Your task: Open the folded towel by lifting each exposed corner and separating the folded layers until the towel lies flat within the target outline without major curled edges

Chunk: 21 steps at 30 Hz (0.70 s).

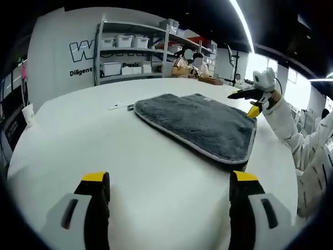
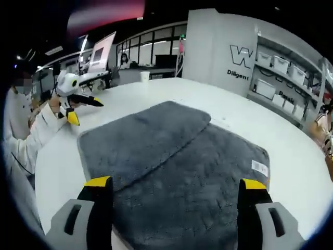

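A grey towel with a pale hem lies folded on the white table. In the right gripper view the towel has a folded-over layer on its left half and a white label near its right edge. My left gripper hovers open over bare table, short of the towel. My right gripper is open just above the towel's near part, with nothing held. Each gripper appears in the other's view: the right gripper at the towel's far right corner, the left gripper off the towel's left side.
A shelf rack with white bins stands behind the table, and people sit beyond it. A paper cup sits at the table's left edge. A small flat object lies left of the towel. A monitor stands past the table.
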Each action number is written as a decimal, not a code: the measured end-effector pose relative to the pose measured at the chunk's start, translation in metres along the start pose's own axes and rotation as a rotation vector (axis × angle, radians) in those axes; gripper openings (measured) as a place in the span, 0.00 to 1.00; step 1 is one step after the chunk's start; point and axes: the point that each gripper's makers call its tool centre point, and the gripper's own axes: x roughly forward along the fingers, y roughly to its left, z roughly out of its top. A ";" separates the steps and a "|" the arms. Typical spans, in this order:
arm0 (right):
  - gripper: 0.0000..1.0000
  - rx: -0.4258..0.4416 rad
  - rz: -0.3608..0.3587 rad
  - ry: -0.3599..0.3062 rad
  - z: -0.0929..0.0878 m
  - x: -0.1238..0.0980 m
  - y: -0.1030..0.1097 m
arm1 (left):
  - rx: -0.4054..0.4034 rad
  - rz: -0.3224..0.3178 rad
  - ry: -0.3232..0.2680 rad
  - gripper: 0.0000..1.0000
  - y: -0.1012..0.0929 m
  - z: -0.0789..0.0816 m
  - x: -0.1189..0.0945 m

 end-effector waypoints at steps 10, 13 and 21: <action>0.99 0.001 0.044 0.037 -0.014 0.007 0.010 | 0.002 -0.049 -0.038 0.86 -0.019 0.014 0.016; 0.99 -0.003 0.044 0.017 -0.009 0.002 0.010 | 0.006 -0.045 -0.041 0.82 -0.022 0.018 0.023; 0.99 0.037 0.093 -0.048 0.003 -0.004 0.020 | -0.089 -0.002 -0.068 0.73 -0.027 0.026 0.042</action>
